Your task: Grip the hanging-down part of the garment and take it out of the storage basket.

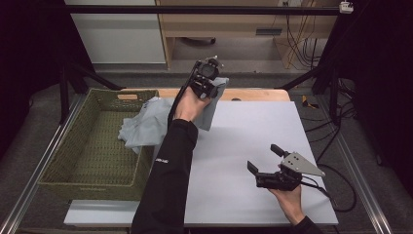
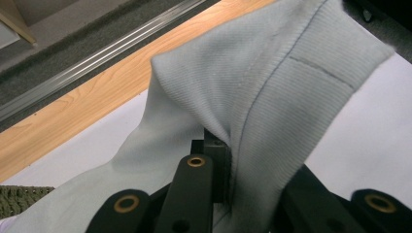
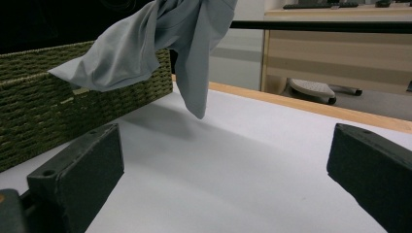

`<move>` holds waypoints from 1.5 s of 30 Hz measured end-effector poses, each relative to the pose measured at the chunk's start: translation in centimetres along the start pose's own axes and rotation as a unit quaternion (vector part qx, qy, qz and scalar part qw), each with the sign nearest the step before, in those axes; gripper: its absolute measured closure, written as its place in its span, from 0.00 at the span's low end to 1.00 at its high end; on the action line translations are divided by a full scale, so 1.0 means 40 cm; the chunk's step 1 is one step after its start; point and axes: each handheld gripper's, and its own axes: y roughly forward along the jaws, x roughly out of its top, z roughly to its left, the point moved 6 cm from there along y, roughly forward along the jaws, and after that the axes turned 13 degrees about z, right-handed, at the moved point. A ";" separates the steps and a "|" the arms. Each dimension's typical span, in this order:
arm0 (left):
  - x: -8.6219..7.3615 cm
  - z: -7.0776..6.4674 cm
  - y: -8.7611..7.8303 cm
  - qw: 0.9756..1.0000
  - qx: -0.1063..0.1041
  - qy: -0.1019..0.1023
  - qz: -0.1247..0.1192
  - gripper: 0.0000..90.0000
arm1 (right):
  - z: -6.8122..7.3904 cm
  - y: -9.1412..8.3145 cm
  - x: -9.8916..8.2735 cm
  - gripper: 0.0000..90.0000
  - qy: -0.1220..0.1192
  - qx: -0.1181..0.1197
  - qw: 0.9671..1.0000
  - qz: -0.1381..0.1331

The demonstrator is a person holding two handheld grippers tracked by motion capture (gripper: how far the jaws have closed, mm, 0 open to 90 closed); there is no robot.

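Nearest, the person's sleeve [image 1: 168, 180] stretches over the white table [image 1: 243, 141] beside the woven basket [image 1: 73, 161]. Raised above the table's far edge, a grey shirt [image 1: 146, 124] trails into the basket, clenched in the left gripper [image 1: 207, 83]. Right gripper [image 1: 265, 163] hovers, jaws spread, empty.

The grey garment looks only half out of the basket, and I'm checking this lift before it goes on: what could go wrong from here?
1. The left tongs pinch only a narrow fold near the hem of the grey garment, so it could slip free.
2. Part of the cloth drapes over the rim of the woven basket, so it might snag or drag the basket.
3. The right tongs stand open over the white table, away from the cloth, giving no support.
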 end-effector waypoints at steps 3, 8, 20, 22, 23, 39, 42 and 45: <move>0.001 0.000 0.002 1.000 0.000 0.000 0.002 0.92 | -0.002 0.000 0.001 0.00 -0.001 -0.001 1.000 0.000; 0.001 0.003 -0.004 1.000 -0.001 0.000 0.002 0.92 | -0.002 0.003 0.003 0.00 -0.002 0.003 1.000 -0.001; -0.002 0.003 -0.008 1.000 0.000 0.005 0.003 0.92 | 0.011 0.047 0.042 0.00 -0.005 0.011 1.000 -0.008; -0.003 0.003 -0.007 1.000 0.000 0.006 0.004 0.92 | 0.014 0.058 0.052 0.00 -0.012 0.017 1.000 -0.009; -0.003 0.003 -0.008 1.000 0.001 0.007 0.005 0.92 | 0.018 0.066 0.059 0.00 -0.010 0.019 1.000 -0.013; -0.001 0.008 -0.017 1.000 -0.001 0.006 0.004 0.92 | 0.051 0.179 0.113 0.00 -0.011 0.017 1.000 -0.007; -0.002 0.010 -0.019 1.000 -0.002 0.008 0.004 0.92 | 0.055 0.194 0.119 0.00 -0.017 0.020 1.000 -0.002; -0.002 0.011 -0.020 1.000 -0.002 0.007 0.005 0.92 | 0.065 0.208 0.129 0.00 -0.018 0.023 1.000 -0.003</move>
